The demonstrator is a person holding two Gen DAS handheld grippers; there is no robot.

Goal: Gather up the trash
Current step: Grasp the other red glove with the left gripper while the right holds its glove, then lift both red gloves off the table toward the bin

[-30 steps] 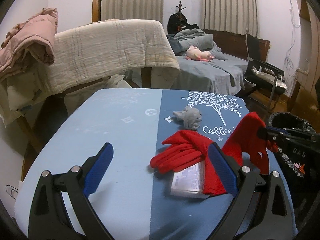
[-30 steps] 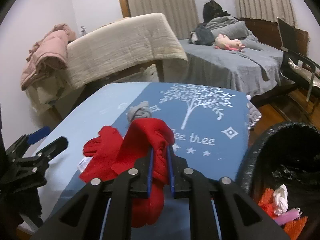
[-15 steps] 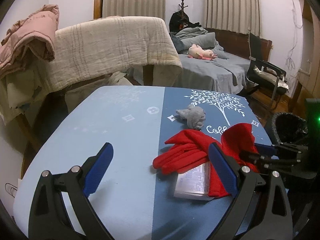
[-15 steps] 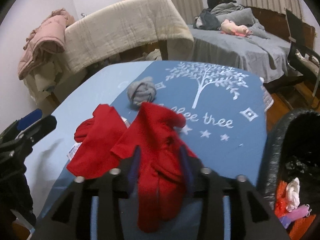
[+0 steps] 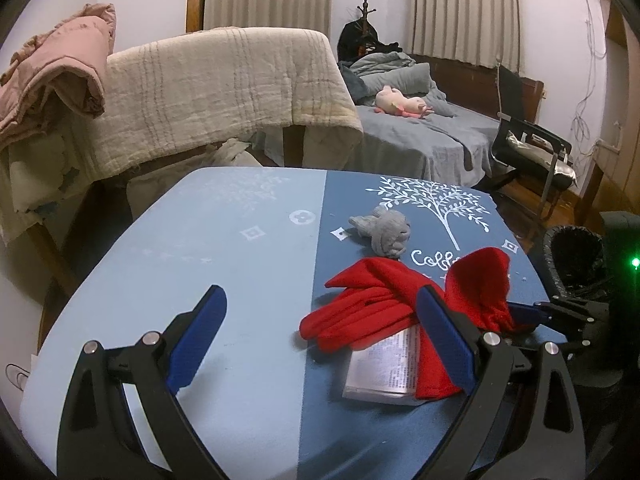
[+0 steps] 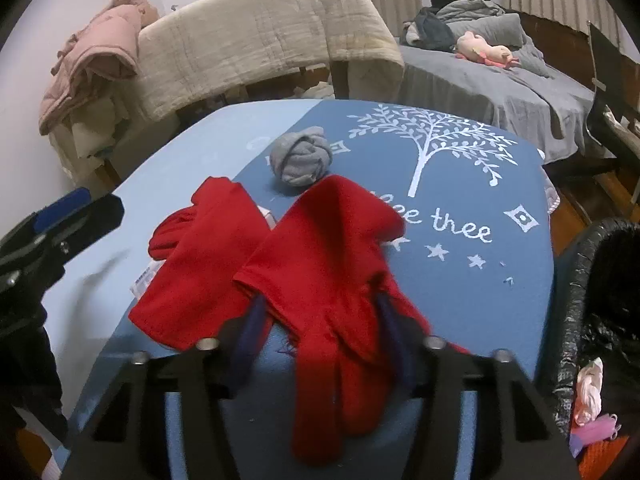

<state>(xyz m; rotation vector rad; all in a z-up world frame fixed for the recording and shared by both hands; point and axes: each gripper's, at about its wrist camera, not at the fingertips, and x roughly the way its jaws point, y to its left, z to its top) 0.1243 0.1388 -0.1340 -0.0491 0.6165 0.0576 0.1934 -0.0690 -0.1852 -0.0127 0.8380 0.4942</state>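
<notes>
Bedroom setting: a grey-sheeted bed (image 5: 420,136) stands beyond the counter (image 5: 224,264), whose cloth is pale blue on one half and dark blue with a white tree print on the other. At 3 o'clock of the counter, a black-lined trash bin (image 6: 580,280) already holds pink and orange scraps. Two red gloves lie near the counter's front edge: one red glove (image 6: 332,272) drapes over the right gripper (image 6: 320,332), whose jaws are closing with the fabric between them; the other red glove (image 5: 360,312) lies at 9 o'clock of it, over a printed packet (image 5: 384,368). A grey knotted sock (image 6: 300,156) sits at 12 o'clock of the gloves. The left gripper (image 5: 320,344) hovers with jaws wide apart, holding nothing.
</notes>
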